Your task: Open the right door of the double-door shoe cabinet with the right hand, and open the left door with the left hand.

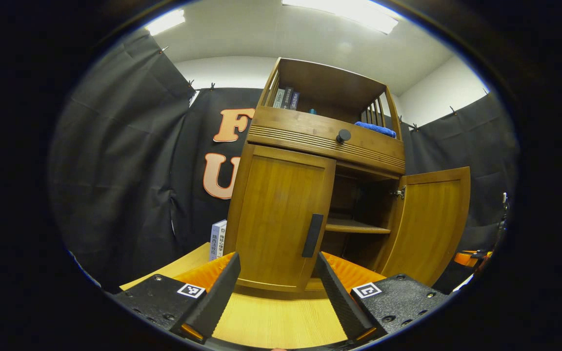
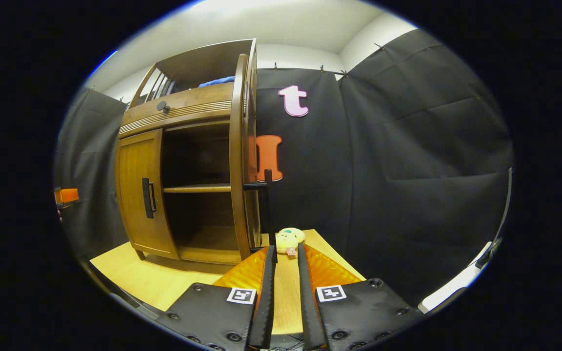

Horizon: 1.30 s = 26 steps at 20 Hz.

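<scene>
Left door (image 1: 281,219) is shut, right door (image 1: 432,224) open; left gripper (image 1: 276,292) gapes empty and may miss the thin handle (image 1: 312,235); right gripper (image 2: 285,292) is nearly closed, empty.

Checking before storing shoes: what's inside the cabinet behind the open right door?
Behind the right door, one bare shelf and dark space; the closed left door hides the rest.

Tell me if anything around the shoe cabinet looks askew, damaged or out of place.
Nothing looks damaged or spilled. The shoe cabinet stands upright, its right door swung open and its left door shut and square. The one odd item is a small plush toy lying on the table beside the open door.
</scene>
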Each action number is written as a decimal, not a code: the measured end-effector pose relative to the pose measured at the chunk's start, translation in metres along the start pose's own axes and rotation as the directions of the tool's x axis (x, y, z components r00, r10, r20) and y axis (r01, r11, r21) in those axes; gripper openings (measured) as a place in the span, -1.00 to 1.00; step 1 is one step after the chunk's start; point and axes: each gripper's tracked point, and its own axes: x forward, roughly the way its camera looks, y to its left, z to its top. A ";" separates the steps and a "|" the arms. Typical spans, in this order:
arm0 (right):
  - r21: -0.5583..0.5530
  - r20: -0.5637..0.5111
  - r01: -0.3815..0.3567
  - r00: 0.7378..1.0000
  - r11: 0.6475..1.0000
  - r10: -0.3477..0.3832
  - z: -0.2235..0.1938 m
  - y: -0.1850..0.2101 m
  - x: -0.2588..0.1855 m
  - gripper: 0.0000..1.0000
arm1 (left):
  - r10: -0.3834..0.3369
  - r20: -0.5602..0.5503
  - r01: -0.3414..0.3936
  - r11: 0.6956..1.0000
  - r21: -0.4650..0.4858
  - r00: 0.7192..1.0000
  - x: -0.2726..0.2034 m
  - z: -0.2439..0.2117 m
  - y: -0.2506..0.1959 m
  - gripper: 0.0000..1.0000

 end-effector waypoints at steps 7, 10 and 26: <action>-0.016 0.028 -0.029 0.999 0.999 0.030 0.023 0.063 -0.022 -0.44 | -0.053 -0.007 0.053 0.999 0.005 0.999 0.019 0.001 -0.018 0.89; -0.003 0.038 -0.048 0.998 0.999 0.048 0.027 0.089 -0.026 -0.44 | -0.063 0.006 0.063 0.998 0.000 0.998 0.029 0.007 -0.020 0.89; 0.066 0.049 -0.114 0.993 0.991 0.111 0.038 0.143 -0.021 0.98 | -0.147 -0.046 0.149 0.988 0.032 0.988 0.163 -0.028 -0.047 0.83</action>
